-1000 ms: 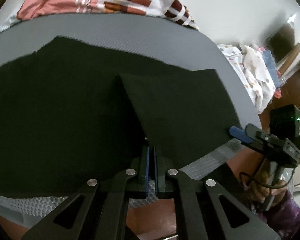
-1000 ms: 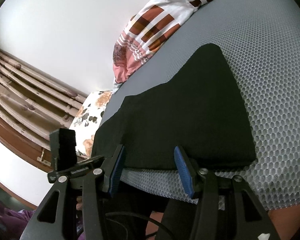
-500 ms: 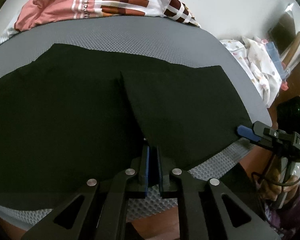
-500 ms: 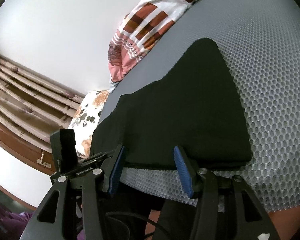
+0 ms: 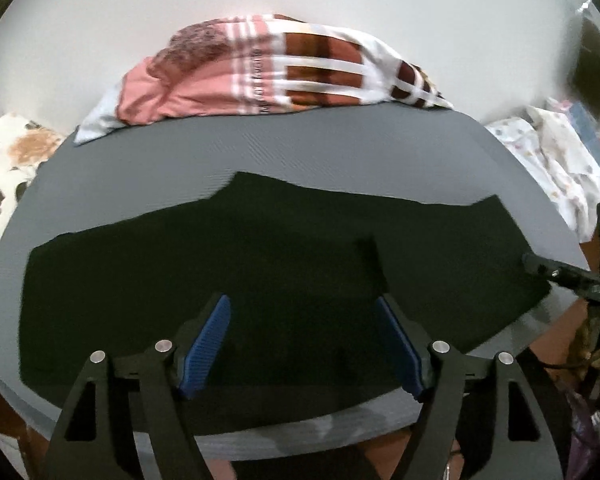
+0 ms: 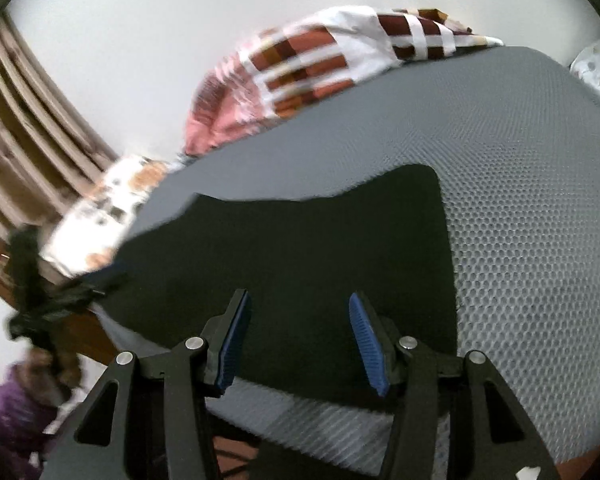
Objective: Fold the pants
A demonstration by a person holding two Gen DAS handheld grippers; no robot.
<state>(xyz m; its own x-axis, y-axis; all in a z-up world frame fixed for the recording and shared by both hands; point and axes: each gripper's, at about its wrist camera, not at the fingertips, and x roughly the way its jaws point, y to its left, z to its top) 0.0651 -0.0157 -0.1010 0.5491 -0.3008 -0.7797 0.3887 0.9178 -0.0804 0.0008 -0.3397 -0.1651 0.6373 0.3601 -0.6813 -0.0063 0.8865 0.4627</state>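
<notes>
Across the grey mat [image 5: 340, 148] our black pants [image 5: 260, 264] lie flat; our left gripper [image 5: 306, 340], pinched shut a second ago, is opening, empty; right gripper [image 6: 298, 340] stays parted, empty.

Dim, even indoor light; fisheye bending with dark corners, and motion blur smearing the right wrist view's left side.

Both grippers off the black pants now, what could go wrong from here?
1. The left gripper is opening with nothing between its pads; the folded flap of the black pants may lie unevenly.
2. The pants' near edge reaches the grey honeycomb mat's front rim, so it might slide off.
3. The right gripper, open above the pants, could snag them.
</notes>
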